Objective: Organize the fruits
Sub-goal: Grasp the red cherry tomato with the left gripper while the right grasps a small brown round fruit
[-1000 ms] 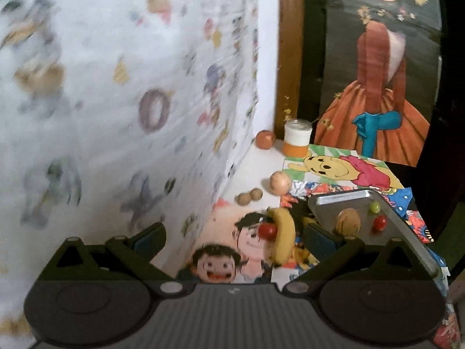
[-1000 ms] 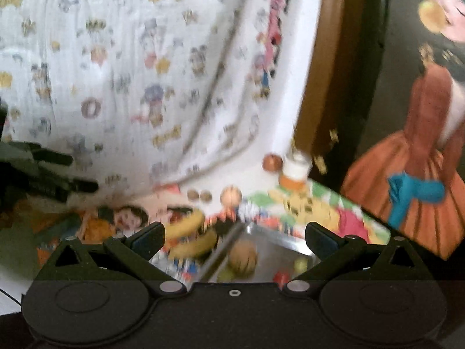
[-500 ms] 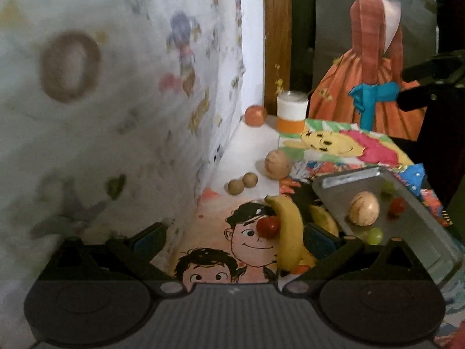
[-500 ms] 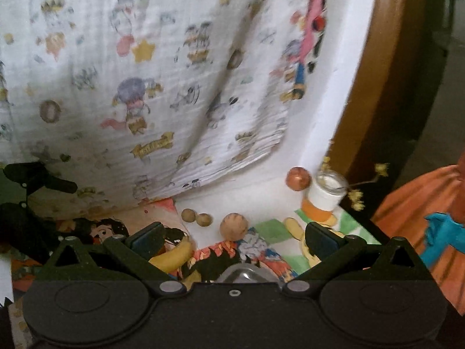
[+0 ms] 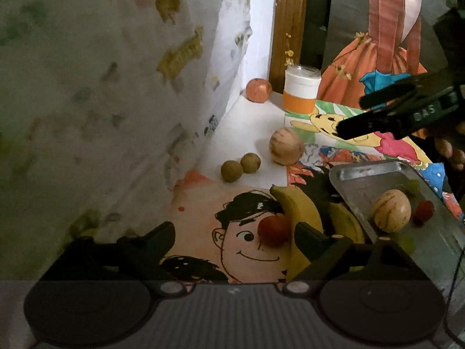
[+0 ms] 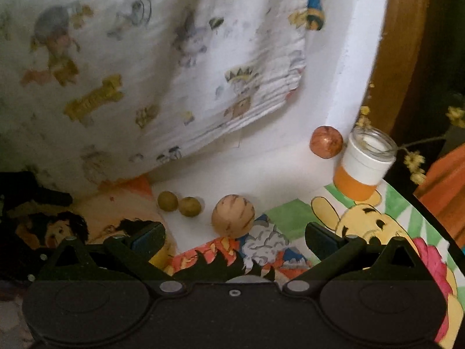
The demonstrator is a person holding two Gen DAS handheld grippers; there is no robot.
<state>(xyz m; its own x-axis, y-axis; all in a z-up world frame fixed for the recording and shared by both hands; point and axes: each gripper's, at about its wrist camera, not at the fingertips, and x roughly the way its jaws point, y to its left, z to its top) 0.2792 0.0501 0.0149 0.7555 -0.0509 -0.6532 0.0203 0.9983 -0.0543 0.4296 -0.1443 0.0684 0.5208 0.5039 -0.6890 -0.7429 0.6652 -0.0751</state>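
In the left wrist view my left gripper [image 5: 232, 235] is open and empty, low over a small red fruit [image 5: 273, 230] that lies against a banana [image 5: 300, 212]. A metal tray [image 5: 363, 171] on the right holds a tan striped fruit [image 5: 392, 210], a red berry [image 5: 423, 210] and green grapes. A tan striped ball fruit [image 5: 286, 149], two small green-brown fruits [image 5: 239, 167] and an orange-red fruit [image 5: 258, 90] lie further back. My right gripper [image 6: 235, 237] is open and empty, just short of the tan ball fruit [image 6: 233, 215]; its fingers [image 5: 377, 107] show at the right of the left view.
A white-and-orange jar [image 5: 300, 93] with dried flowers stands by the wooden frame at the back. A patterned cloth [image 6: 145, 72] hangs along the left wall. Cartoon drawings cover the table [image 5: 255, 125].
Both grippers have moved forward and down toward the fruits. The right gripper has swung past the tray toward the tan ball fruit and now shows in the left view.
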